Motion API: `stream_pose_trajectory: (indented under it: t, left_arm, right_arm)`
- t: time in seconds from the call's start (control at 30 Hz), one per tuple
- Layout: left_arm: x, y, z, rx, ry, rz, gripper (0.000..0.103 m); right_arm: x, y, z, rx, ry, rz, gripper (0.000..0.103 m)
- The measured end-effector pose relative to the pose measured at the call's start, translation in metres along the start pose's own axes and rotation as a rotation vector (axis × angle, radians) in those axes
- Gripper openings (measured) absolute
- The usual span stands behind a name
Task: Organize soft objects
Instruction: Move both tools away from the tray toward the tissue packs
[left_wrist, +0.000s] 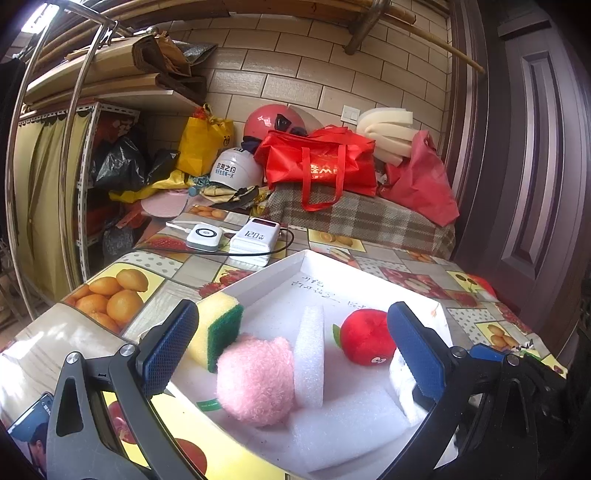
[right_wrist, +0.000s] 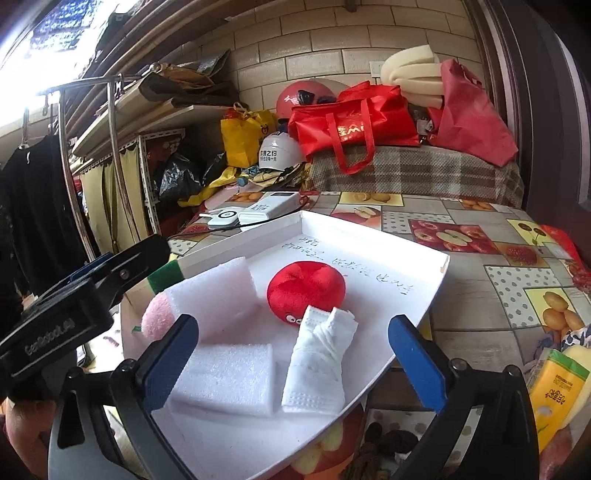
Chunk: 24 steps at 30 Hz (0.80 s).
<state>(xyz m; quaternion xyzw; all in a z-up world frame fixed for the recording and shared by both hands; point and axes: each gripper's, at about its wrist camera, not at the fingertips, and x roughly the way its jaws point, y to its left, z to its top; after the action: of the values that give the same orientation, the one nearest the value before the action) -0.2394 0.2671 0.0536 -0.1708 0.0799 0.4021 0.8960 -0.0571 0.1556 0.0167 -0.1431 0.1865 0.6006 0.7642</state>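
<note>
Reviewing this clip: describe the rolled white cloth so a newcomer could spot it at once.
Start at the shallow white tray on the fruit-print tablecloth. Near its front edge, between the open fingers of the right gripper, the rolled white cloth lies touching the red plush apple. Unlike the flat white foam block on its left, it is wrinkled, rolled and textured.

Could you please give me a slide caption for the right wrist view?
Open right gripper above a white tray holding a red plush apple, rolled white cloth and foam blocks.
</note>
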Motion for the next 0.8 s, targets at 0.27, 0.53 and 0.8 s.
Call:
stream_pose_trajectory:
  t: [0.27,0.53,0.8]
  left_arm:
    - [-0.008,-0.013,-0.003,0.028,0.004,-0.096,0.103]
    - [-0.028,-0.066,-0.018,0.129,0.06,-0.301,0.103]
    - [-0.054,-0.16,-0.05,0.382,0.177,-0.532,0.103]
  right_arm:
    - [-0.051,0.023,-0.028,-0.186,-0.003,-0.051,0.103]
    - [-0.119,-0.075,-0.047,0.052,-0.006,-0.195,0.103]
    - [-0.141,-0.182,-0.056,0.229,0.031,-0.346,0.103]
